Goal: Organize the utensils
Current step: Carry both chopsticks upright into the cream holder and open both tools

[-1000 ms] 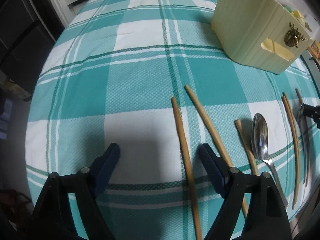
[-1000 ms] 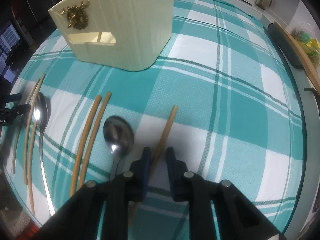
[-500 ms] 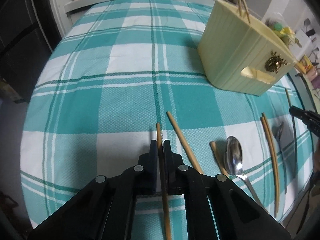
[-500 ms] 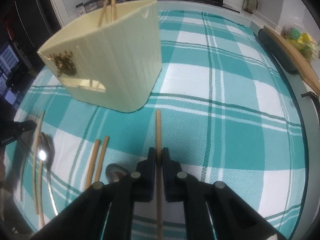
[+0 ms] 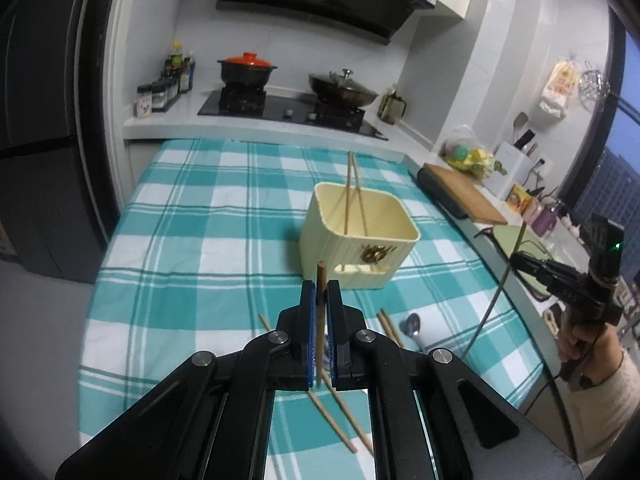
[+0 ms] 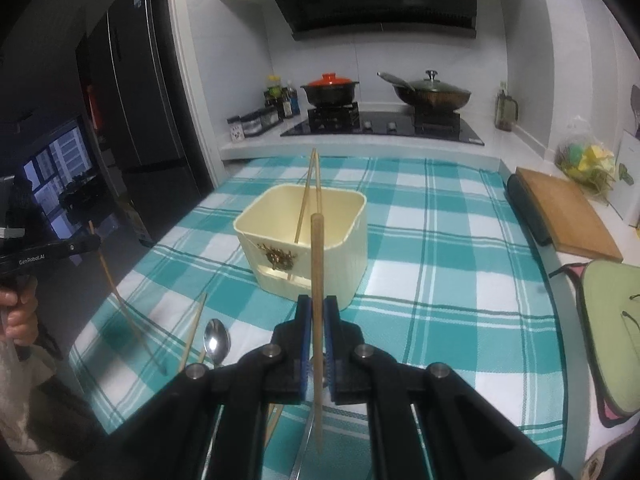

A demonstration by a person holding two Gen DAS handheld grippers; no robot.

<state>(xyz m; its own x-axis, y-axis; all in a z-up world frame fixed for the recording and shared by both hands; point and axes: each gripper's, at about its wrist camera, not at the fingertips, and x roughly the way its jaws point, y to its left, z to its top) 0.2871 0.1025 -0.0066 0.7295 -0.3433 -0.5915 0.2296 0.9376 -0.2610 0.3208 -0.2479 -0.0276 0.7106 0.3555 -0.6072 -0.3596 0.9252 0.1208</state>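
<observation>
My left gripper is shut on a wooden chopstick, held upright above the checked tablecloth. My right gripper is shut on another wooden chopstick, also raised and upright. A cream utensil box stands ahead on the cloth with two chopsticks leaning inside; it also shows in the right wrist view. More chopsticks and a metal spoon lie on the cloth below. The spoon also shows in the right wrist view.
A stove with a red-lidded pot and a wok sits beyond the table's far edge. A wooden cutting board lies at the right edge. A dark fridge stands at left.
Both grippers have lifted their chopsticks off the cloth and tilted up, so the box and kitchen now show ahead. One second ago the left gripper was open; it closed on its chopstick.
</observation>
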